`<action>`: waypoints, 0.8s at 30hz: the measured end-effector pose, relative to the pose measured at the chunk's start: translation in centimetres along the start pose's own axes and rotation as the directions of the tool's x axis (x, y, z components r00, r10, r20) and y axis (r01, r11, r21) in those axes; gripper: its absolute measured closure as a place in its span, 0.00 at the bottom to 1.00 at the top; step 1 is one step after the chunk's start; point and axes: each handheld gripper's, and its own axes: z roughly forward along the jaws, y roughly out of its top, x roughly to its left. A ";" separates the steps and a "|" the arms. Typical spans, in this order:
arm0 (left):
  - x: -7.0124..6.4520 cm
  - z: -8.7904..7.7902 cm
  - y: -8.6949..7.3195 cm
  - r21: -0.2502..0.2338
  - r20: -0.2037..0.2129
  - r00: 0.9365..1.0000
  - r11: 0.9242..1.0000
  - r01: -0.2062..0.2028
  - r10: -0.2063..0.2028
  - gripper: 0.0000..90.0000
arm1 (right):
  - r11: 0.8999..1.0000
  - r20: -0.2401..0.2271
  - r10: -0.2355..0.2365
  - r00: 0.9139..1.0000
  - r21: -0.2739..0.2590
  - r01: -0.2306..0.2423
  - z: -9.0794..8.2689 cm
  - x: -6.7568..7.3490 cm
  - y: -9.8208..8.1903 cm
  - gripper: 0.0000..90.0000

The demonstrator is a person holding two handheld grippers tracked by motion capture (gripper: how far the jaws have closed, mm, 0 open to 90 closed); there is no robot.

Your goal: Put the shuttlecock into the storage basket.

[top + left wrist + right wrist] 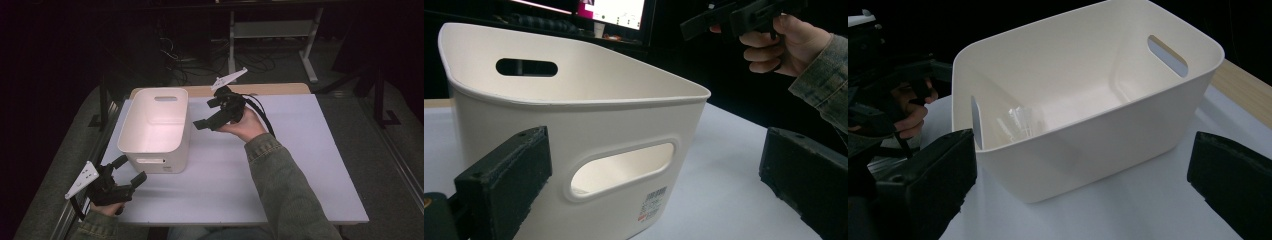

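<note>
A white plastic bin (155, 127) with cut-out handles stands on the left half of the table, and its inside looks empty (1073, 105). My left gripper (129, 170) is at the table's near left corner, just in front of the bin. It is open, and the bin's near handle slot (621, 167) shows between its jaws. My right gripper (206, 114) is held above the table just right of the bin, open and pointing at the bin's side wall (1108, 145). Nothing is between either pair of jaws. The right gripper (744, 15) also appears beyond the bin in the left gripper view.
The white tabletop (290, 165) stretches to the right of the bin. A wooden strip (270, 90) runs along the far edge. Beyond it are a desk frame (270, 30) and cables on the dark floor. A lit monitor (619, 10) glows behind the bin.
</note>
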 end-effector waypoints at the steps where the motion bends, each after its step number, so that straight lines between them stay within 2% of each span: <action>1: 0.0 0.0 0.0 0.000 0.001 1.000 1.000 0.001 -0.001 0.00 | 1.000 0.002 0.002 1.000 -0.001 -0.002 -0.2 -0.1 -0.1 0.00; 5: 0.0 0.1 0.0 -0.001 0.006 1.000 1.000 -0.006 0.006 0.00 | 1.000 0.007 0.011 1.000 -0.002 -0.011 -0.8 -0.3 -0.8 0.00; 8: 0.0 0.1 0.0 -0.007 0.008 1.000 1.000 0.004 -0.004 0.00 | 1.000 0.016 0.015 1.000 -0.007 -0.015 -1.2 -0.5 -1.4 0.00; 9: 0.0 0.1 0.0 0.002 0.006 1.000 1.000 -0.005 0.005 0.00 | 1.000 0.018 0.017 1.000 -0.008 -0.017 -1.3 -0.7 -1.6 0.00; 11: -0.1 0.1 0.0 0.005 0.000 1.000 1.000 0.004 -0.004 0.00 | 1.000 0.017 0.025 1.000 -0.009 -0.025 -1.6 -0.8 -2.1 0.00; 15: -0.1 0.1 0.0 0.006 -0.001 1.000 1.000 0.003 -0.003 0.00 | 0.999 0.020 0.038 0.999 -0.030 -0.037 -2.1 -1.1 -2.9 0.00; 24: 0.0 0.1 0.0 0.008 -0.005 1.000 1.000 -0.001 0.001 0.00 | 0.998 0.042 0.042 0.998 -0.038 -0.041 -3.2 -1.0 -4.3 0.00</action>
